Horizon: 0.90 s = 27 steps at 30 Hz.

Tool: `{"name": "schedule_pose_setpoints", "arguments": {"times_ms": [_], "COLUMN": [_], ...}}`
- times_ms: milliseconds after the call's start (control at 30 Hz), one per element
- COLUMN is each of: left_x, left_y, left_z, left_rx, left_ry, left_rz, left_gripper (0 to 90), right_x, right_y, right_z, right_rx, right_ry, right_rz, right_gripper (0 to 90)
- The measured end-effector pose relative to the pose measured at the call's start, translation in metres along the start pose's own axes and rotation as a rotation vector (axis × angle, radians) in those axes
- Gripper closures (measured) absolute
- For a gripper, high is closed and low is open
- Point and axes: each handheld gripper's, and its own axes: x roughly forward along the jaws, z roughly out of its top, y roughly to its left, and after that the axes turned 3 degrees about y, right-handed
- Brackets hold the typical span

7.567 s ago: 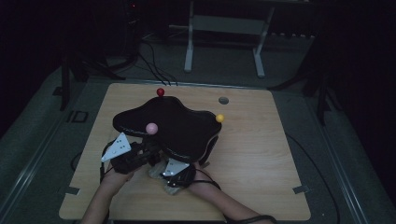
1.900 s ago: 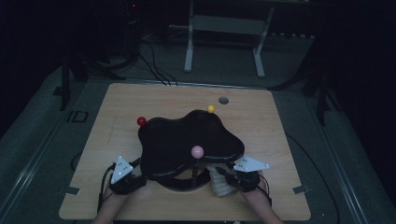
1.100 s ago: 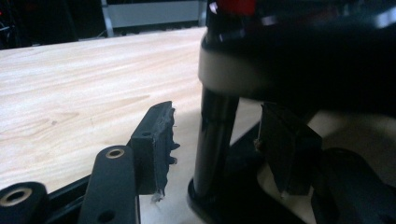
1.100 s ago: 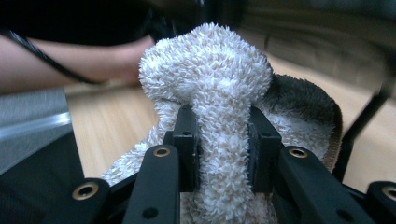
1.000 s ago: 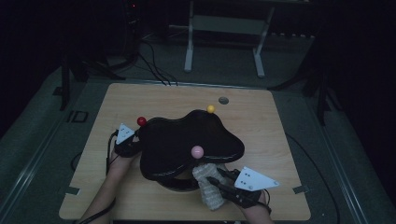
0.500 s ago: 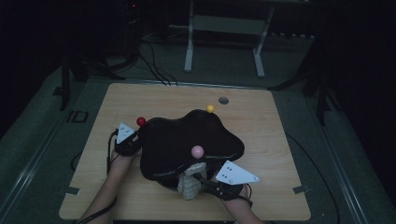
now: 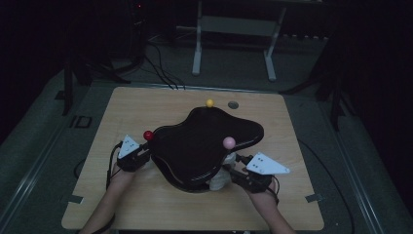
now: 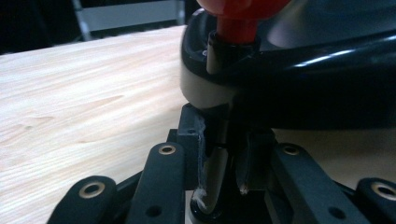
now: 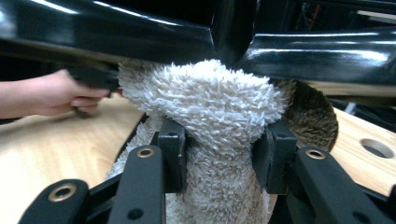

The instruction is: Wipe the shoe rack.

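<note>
High view. A glossy black, lobed stand (image 7: 204, 146) occupied the middle of the wooden table (image 7: 146, 105), slightly toward the near edge. Three ball-topped pegs rose from its rim: a red ball (image 7: 148, 135) on the lobe facing the table's left edge, a yellow ball (image 7: 210, 103) on the lobe facing the far edge, and a pink ball (image 7: 229, 142) on the side facing the right edge. A round hole (image 7: 233, 105) lay in the tabletop just beside the yellow ball.

The left claw (image 7: 140, 157) met the stand's left lobe directly below the red ball. In the left gripper view, the left claw (image 8: 224, 154) was narrowed onto a slim upright part under the stand's (image 8: 327, 70) rim, and the red peg (image 8: 238, 23) stood just above; the pads appeared to press on that part.

The right claw (image 7: 229, 173) pointed from the near-right side into the space under the stand, where a cream plush toy (image 7: 220, 179) rested on the table, partly covered by the black rim. In the right gripper view, the right claw (image 9: 219, 156) was clamped on the fluffy toy (image 9: 210, 102), its pads dented into the pile on both sides, having just closed a little further. The toy's top touched the stand's (image 9: 116, 32) underside. The person's left hand (image 9: 56, 95) appeared beyond.
</note>
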Motion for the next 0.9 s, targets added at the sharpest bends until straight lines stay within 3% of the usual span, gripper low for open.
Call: {"name": "schedule_pose_setpoints", "arguments": {"times_ms": [67,300,433,533,633,800,900], "left_x": [-0.002,-0.013,-0.019,-0.021,-0.029,-0.057,-0.074], "left_y": [-0.002,-0.011,-0.017,-0.019,-0.021,-0.019,-0.016], "left_z": [-0.001,-0.006,-0.009,-0.009,-0.012,-0.017,-0.007], "left_rx": [0.008,0.058,0.093,0.070,0.053,0.045,0.028], "left_ry": [0.004,0.008,0.013,0.020,0.034,0.031,0.013], "left_rz": [-0.022,-0.131,-0.179,-0.179,-0.176,-0.130,-0.096], "left_gripper": [74.3,74.1,74.2,72.5,58.5,50.3,45.1], "right_x": [0.001,0.003,0.004,0.004,0.004,0.004,0.004], "right_y": [-0.013,-0.041,-0.054,-0.057,-0.057,-0.057,-0.057], "right_z": [-0.001,-0.001,0.000,0.000,0.001,0.001,0.001], "right_rx": [0.001,-0.018,-0.007,-0.009,-0.011,-0.016,-0.019], "right_ry": [-0.002,0.009,0.017,0.019,0.024,0.025,0.028], "right_rz": [0.012,-0.012,-0.001,0.010,0.008,0.007,0.009], "right_gripper": [61.4,62.4,63.8,64.4,64.5,64.1,63.7]}}
